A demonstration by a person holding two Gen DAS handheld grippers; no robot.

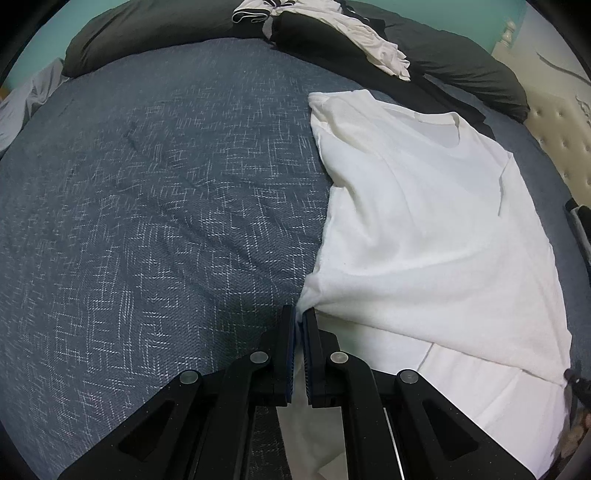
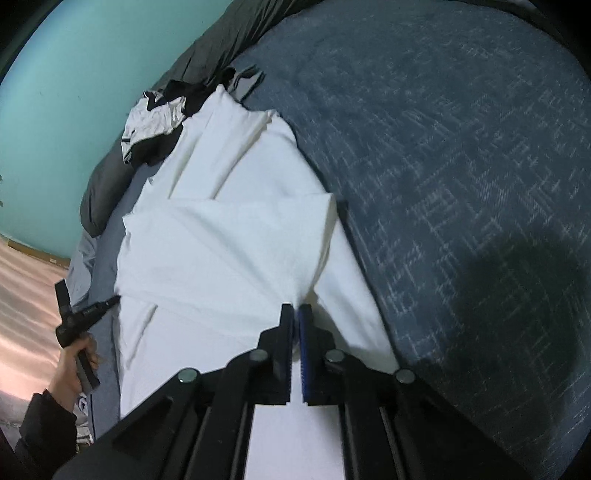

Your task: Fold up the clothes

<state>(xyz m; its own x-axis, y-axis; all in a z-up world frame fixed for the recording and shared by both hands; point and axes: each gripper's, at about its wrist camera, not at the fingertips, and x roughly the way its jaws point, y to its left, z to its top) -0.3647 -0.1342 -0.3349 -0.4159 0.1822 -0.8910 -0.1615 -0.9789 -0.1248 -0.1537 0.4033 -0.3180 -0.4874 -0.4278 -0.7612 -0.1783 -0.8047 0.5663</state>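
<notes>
We see the white T-shirt [image 1: 424, 221] lying part-folded on the blue bedspread [image 1: 147, 203], its collar toward one o'clock. Our left gripper [image 1: 299, 314] has its jaws clenched on one fabric corner; our right gripper [image 2: 295, 308] pinches another. Loose clothes [image 1: 332, 26] heap at twelve o'clock over dark pillows [image 1: 147, 33].

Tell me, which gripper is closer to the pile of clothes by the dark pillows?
Hard to call; both are far from it. The left gripper and right gripper each pinch the white T-shirt at its near end; the clothes pile lies beyond the shirt's collar.
</notes>
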